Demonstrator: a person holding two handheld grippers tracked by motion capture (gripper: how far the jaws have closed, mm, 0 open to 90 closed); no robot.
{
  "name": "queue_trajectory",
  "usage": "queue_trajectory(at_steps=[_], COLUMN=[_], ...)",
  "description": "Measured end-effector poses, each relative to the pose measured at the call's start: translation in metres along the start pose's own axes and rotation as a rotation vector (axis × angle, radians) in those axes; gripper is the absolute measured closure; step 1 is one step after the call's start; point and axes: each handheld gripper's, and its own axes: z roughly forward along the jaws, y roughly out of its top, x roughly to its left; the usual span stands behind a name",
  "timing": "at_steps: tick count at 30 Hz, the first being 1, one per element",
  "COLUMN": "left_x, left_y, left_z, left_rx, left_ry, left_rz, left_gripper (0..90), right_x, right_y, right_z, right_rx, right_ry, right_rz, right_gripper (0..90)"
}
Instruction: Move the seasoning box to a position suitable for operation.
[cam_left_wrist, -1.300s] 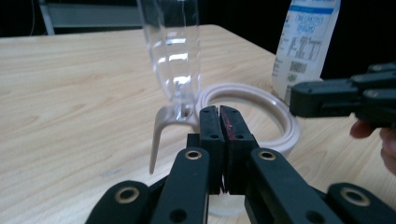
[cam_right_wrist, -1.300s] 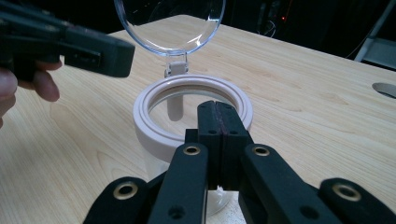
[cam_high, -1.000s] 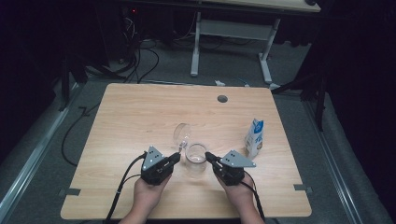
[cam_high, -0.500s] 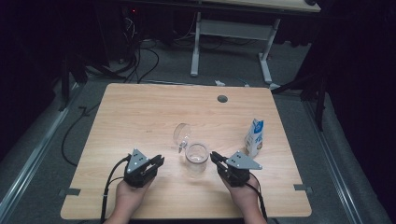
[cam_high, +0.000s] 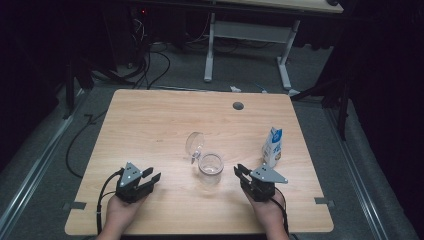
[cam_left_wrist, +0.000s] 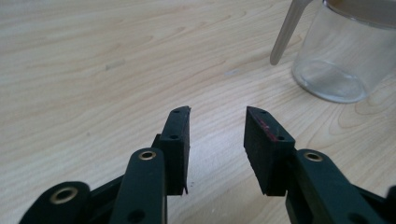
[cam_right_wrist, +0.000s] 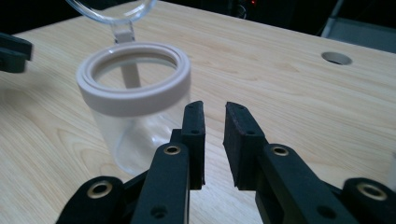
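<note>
Both hands rest low and apart, the left gripper (cam_high: 150, 180) and right gripper (cam_high: 242, 173) empty, jaws just opening, seemingly level.

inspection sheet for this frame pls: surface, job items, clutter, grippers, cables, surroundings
Surface: wooden table, light grain, round cable hole near the far edge.
Job's things: clear glass jar with a white rim, upright mid-table; its hinged clear lid stands flipped open. Jar looks empty.
Clutter: small milk carton, upright, right of the jar, apart from it.
Grippers: left gripper open, jaws just been opening, nothing between them, left of the jar. Right gripper open, jaws just been opening, nothing between them, close beside the jar.
Cables: black cable trails from the left gripper; loose cables on the floor beyond.
Surroundings: dark room, grey floor, white desk frame behind.
</note>
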Motion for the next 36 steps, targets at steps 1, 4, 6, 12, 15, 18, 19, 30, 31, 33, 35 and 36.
queue_trajectory(at_steps=[1, 4, 6, 12, 15, 18, 19, 30, 31, 33, 35, 36], left_x=[0.002, 0.006, 0.009, 0.014, 0.012, 0.011, 0.011, 0.012, 0.012, 0.012, 0.013, 0.013], left_y=[0.0, -0.003, -0.004, -0.006, -0.007, -0.006, -0.005, -0.015, -0.016, -0.018, -0.02, -0.021], left_z=[-0.003, -0.008, -0.009, -0.01, -0.007, -0.007, -0.008, -0.021, -0.023, -0.026, -0.029, -0.03], left_rx=[0.003, -0.006, -0.002, -0.012, 0.0, 0.01, 0.006, -0.007, -0.007, -0.008, -0.011, -0.008], left_ry=[0.0, 0.005, 0.002, 0.007, 0.011, 0.019, 0.021, 0.026, 0.031, 0.039, 0.045, 0.047], left_rz=[0.001, -0.006, -0.021, -0.046, -0.04, -0.031, -0.034, -0.057, -0.055, -0.056, -0.059, -0.058], left_gripper=[58.0, 54.4, 52.9, 51.5, 49.8, 48.6, 48.5, 43.4, 43.0, 42.6, 42.5, 42.5], right_x=[-0.002, -0.008, -0.011, -0.021, -0.028, -0.034, -0.036, -0.058, -0.06, -0.063, -0.067, -0.068], right_y=[-0.002, -0.008, -0.015, -0.033, -0.033, -0.036, -0.036, -0.027, -0.026, -0.023, -0.021, -0.02], right_z=[-0.001, -0.005, -0.01, -0.027, -0.032, -0.033, -0.033, -0.029, -0.028, -0.025, -0.022, -0.02], right_rx=[0.003, 0.02, 0.037, 0.065, 0.048, 0.039, 0.037, 0.016, 0.016, 0.008, 0.001, 0.003], right_ry=[-0.008, -0.036, -0.055, -0.101, -0.121, -0.148, -0.155, -0.238, -0.247, -0.266, -0.281, -0.288], right_rz=[0.0, 0.021, 0.022, 0.036, 0.061, 0.077, 0.082, 0.1, 0.099, 0.109, 0.107, 0.104], right_gripper=[78.3, 75.8, 73.1, 68.1, 64.1, 60.9, 60.5, 59.7, 60.6, 61.6, 63.3, 64.1])
